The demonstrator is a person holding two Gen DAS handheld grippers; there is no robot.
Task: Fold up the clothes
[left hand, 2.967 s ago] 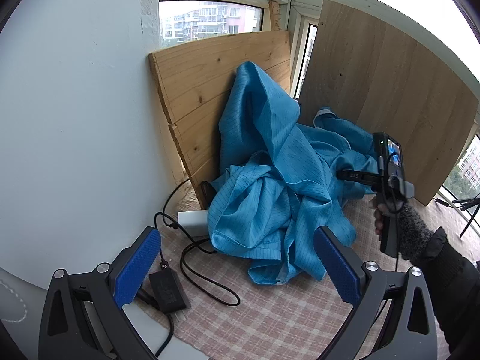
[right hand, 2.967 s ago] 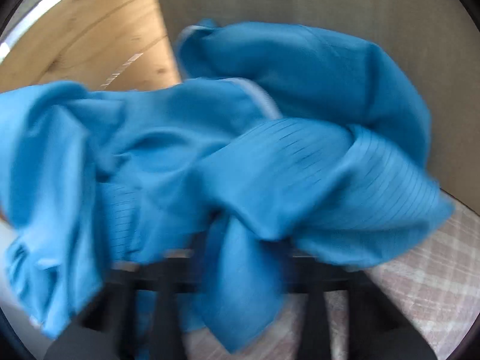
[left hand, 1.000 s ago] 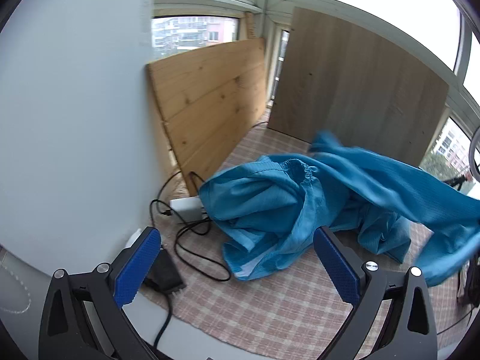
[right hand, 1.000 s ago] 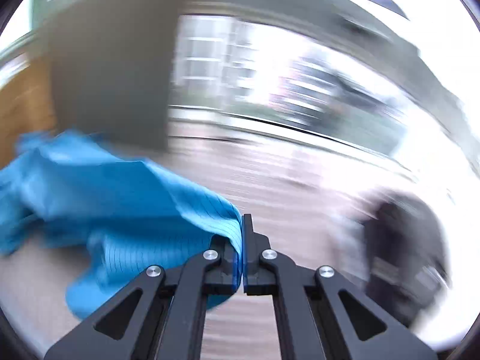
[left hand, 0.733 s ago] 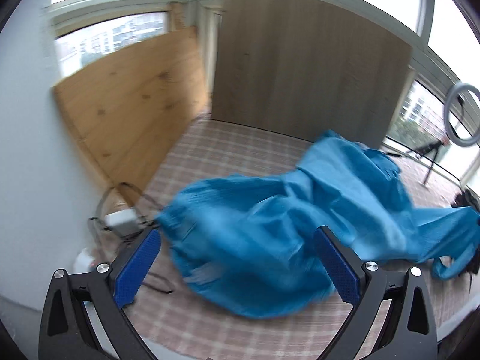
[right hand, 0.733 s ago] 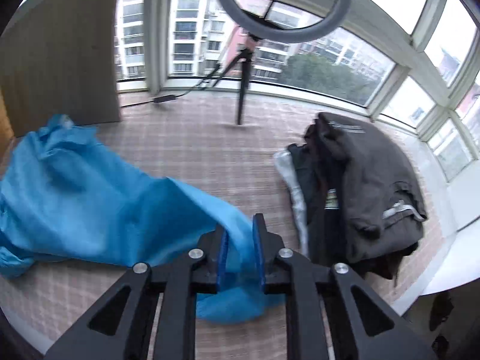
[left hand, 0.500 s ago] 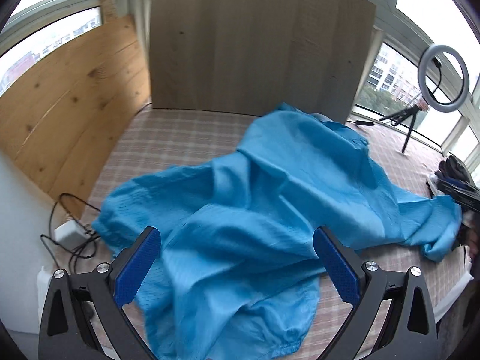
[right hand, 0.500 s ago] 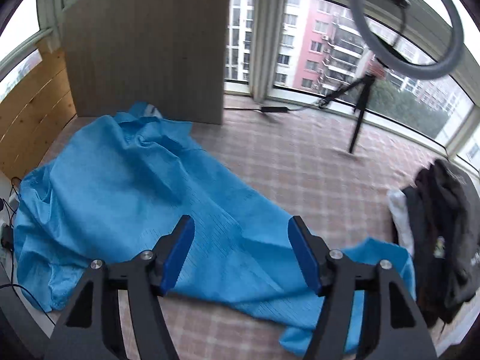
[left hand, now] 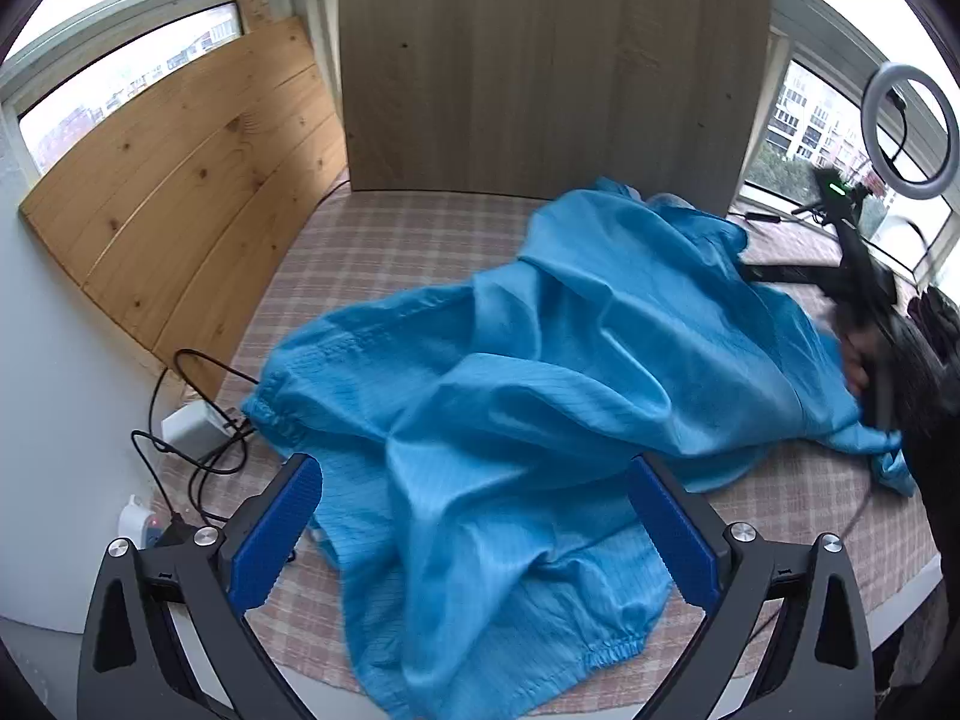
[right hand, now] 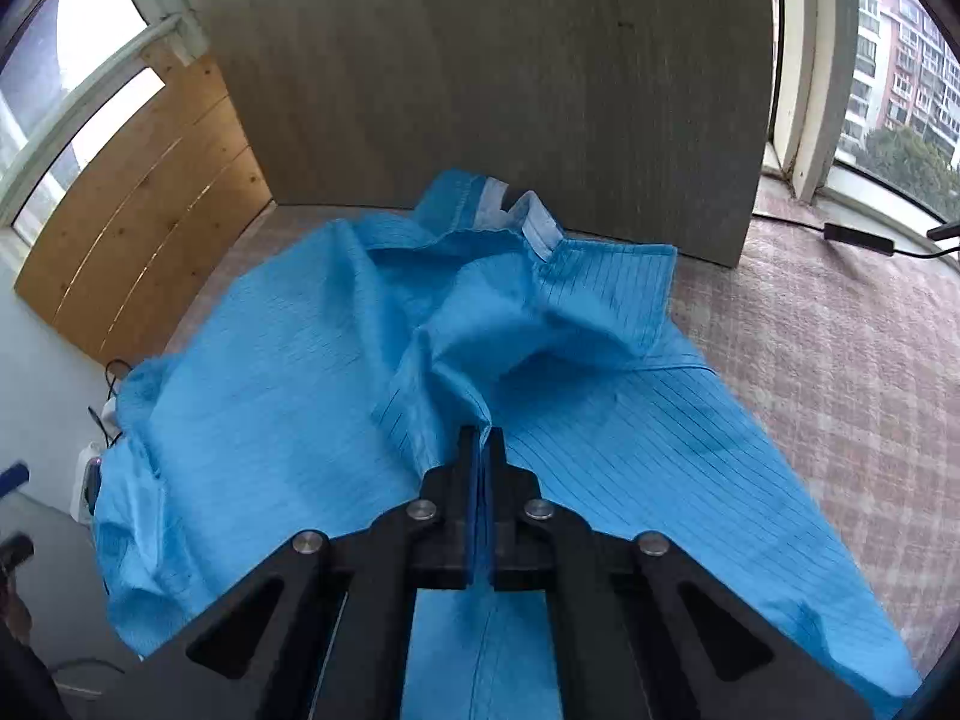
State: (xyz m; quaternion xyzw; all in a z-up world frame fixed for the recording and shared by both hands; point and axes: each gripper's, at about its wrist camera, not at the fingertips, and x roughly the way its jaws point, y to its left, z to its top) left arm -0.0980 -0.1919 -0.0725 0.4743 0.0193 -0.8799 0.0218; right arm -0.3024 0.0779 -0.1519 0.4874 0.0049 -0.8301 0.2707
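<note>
Lay spread and rumpled across the checked pink-and-white cloth (left hand: 384, 240): a blue garment (left hand: 540, 396) of thin fabric with fine dark pinstripes, gathered elastic hems at the near and left edges. No container in either view, only the bare surface bearing the garment.

Hovered above the garment's near part with blue ribbed pads held wide apart, nothing between them: left gripper (left hand: 474, 531). Was pinched together on a raised fold of the blue garment (right hand: 540, 372), fabric peaking up into the closed jaws: right gripper (right hand: 482, 438).

Showed only from the left wrist view: a white power adapter (left hand: 191, 429) with looped black cables (left hand: 198, 468) at the garment's left edge, a ring light (left hand: 909, 129) on a tripod by the window, and the right gripper (left hand: 750, 273) reaching into the cloth from the right, somewhat blurred. Showed only from the right wrist view: a pale lighter-coloured collar band (right hand: 522, 222) at the garment's far end, just before the grey-brown board (right hand: 480, 72).

Stood upright behind the surface: that smooth grey-brown board, and to its left a knotty pine plank panel (left hand: 180, 192), leaning.
</note>
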